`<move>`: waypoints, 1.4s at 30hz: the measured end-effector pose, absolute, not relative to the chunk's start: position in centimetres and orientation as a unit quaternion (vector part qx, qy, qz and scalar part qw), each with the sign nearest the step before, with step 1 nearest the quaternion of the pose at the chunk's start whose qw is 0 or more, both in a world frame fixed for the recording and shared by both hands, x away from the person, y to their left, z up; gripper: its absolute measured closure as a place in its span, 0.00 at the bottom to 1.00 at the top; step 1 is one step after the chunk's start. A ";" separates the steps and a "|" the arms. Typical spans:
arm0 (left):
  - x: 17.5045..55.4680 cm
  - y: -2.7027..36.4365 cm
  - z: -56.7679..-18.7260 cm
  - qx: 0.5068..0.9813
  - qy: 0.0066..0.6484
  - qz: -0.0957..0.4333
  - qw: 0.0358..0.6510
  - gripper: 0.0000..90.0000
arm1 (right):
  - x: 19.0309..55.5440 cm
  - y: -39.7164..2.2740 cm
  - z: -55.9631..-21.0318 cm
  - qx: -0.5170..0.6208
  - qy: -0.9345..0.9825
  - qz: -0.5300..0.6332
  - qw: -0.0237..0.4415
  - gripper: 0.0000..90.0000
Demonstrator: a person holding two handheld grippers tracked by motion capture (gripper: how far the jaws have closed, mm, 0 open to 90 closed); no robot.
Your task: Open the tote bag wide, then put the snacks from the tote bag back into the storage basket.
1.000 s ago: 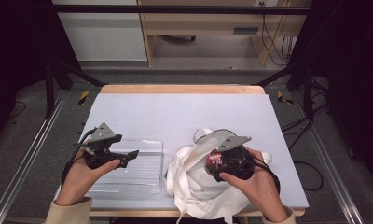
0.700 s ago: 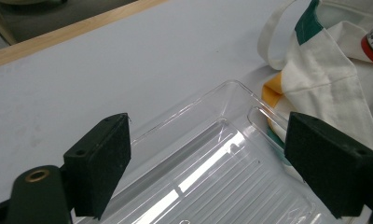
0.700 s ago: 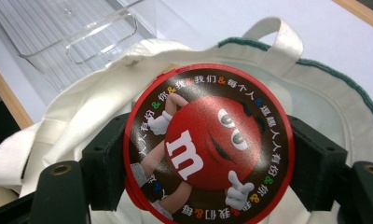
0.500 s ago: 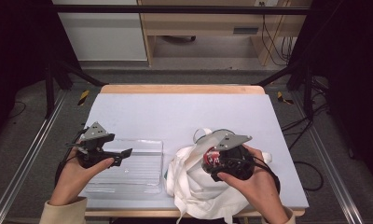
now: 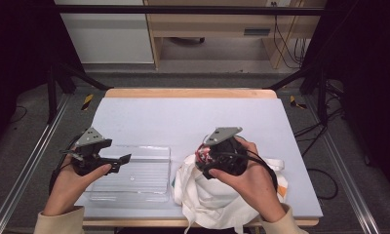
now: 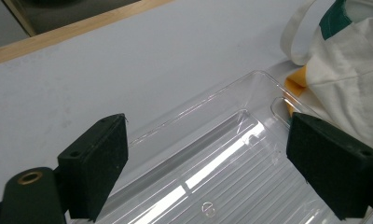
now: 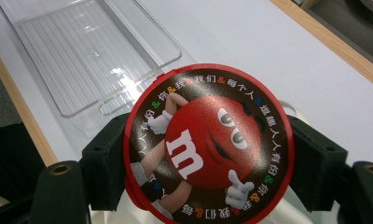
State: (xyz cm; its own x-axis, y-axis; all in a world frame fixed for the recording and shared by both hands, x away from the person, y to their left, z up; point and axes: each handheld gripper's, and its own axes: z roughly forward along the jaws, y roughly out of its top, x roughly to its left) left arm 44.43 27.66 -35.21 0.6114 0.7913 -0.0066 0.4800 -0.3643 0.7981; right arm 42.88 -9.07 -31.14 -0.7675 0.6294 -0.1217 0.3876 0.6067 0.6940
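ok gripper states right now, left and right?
Left gripper: open, jaws wide over the clear plastic tray, holding nothing.
Right gripper: shut on the round red M&M's tin.

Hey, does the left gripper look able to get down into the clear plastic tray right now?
Probably yes. The left gripper hangs just over the clear plastic tray with its jaws wide apart and nothing between them, and the white cloth bag lies beside the tray, not over it.

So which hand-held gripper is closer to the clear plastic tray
Left. The left hand-held gripper hovers, jaws open, over the clear plastic tray's near-left corner. The right hand-held gripper sits beside it over the white bag, shut on a round M&M's tin.
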 end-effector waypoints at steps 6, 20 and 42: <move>44.3 28.5 -35.2 0.799 0.403 0.197 0.401 0.14 | 43.9 -6.8 -30.9 0.277 0.886 0.326 0.181 0.28; 44.1 29.9 -34.8 0.790 0.412 0.204 0.405 0.14 | 45.5 -3.0 -30.9 0.257 0.893 0.327 0.171 0.28; 44.1 30.8 -34.9 0.781 0.425 0.210 0.406 0.14 | 46.9 -0.5 -31.8 0.251 0.896 0.335 0.149 0.28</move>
State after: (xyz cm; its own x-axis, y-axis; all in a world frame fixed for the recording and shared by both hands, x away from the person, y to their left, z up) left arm 44.11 30.82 -34.86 0.5497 0.8352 -0.0169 0.4937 -0.3085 0.8131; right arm 46.87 -0.47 -31.75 -0.8300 0.5489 -0.0989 0.3498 0.6505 0.6742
